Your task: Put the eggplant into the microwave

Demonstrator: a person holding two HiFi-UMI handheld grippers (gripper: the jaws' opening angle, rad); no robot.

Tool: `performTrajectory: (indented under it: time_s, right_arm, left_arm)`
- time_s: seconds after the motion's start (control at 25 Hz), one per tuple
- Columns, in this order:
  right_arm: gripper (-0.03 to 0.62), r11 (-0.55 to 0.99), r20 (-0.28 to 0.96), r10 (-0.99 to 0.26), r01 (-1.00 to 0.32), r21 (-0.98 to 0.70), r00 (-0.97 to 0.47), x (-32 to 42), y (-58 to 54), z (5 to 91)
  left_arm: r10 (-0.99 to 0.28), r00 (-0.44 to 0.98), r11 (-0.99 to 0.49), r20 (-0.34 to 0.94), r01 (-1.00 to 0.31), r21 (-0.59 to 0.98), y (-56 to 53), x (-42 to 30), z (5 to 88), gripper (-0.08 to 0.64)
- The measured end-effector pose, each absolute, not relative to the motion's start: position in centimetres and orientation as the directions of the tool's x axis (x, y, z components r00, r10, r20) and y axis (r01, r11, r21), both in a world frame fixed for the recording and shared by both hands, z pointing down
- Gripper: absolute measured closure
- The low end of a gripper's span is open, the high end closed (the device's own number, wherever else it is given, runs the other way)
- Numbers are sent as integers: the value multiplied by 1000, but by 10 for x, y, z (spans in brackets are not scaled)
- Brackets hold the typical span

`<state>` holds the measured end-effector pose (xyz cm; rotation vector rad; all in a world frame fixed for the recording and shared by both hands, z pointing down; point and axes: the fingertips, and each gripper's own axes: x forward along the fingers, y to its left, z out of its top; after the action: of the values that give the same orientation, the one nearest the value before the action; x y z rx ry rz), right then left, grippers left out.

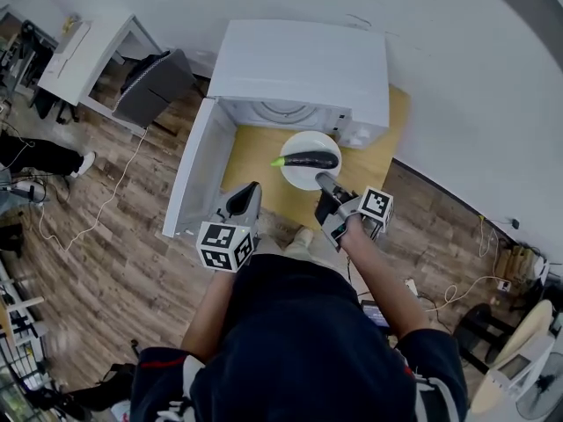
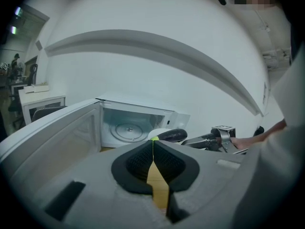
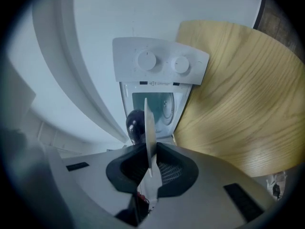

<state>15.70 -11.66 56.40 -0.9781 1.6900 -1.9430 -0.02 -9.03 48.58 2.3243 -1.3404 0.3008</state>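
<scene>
Ahead of the left gripper [image 1: 249, 190]: pale wooden tabletop [image 1: 249, 152]. Well off to its left: white desk [image 1: 84, 55], dark grey chair [image 1: 154, 86], thin white cable [image 1: 119, 187] across brown plank floor [image 1: 114, 262].

One microwave [image 1: 299, 69], one eggplant [image 1: 310, 159], one plate [image 1: 303, 179], one table [image 1: 251, 152], and two hand-held grippers, left [image 1: 251, 189] and right [image 1: 322, 181].

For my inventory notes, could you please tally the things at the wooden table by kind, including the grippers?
Microwave: 1
Plate: 1
Eggplant: 1
Grippers: 2, the left gripper and the right gripper
Total: 5
</scene>
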Motion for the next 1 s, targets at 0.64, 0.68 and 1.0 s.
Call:
performTrajectory:
  time_s: [0.64, 0.68, 1.0]
  right_arm:
    - [563, -214, 267, -657, -165, -963, -705, 154, -140, 572]
    - [563, -216, 268, -658, -165, -962, -704, 152, -142, 573]
    - [563, -229, 274, -663, -159, -960, -697, 132, -169, 574]
  left_arm:
    - [-771, 492, -416, 405, -870, 265, -110, 2, 488, 543]
    - [-768, 494, -418, 407, -869, 266, -112, 1, 489, 543]
    - [-749, 517, -446, 414, -856, 261, -140, -12, 486, 543]
